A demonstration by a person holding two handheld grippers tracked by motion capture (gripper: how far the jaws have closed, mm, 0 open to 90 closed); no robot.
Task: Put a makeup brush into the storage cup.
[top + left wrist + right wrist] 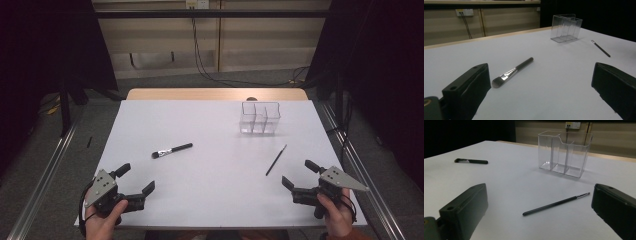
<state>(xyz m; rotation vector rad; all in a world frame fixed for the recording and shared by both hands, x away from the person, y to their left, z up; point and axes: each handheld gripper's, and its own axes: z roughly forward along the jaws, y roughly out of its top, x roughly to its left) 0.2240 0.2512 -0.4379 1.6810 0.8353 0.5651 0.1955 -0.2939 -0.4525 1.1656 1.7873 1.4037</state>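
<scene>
Both the left gripper (134, 180) and right gripper (298, 176) gape empty, so I'd take the thin brush (556, 204) mid-handle (it rolls easily) before the clear box (564, 153).

Both grippers are black with blocky, square-ended jaws. The left gripper (136, 180) and right gripper (298, 174) each carry a grey three-cornered plate dotted with small holes.
</scene>
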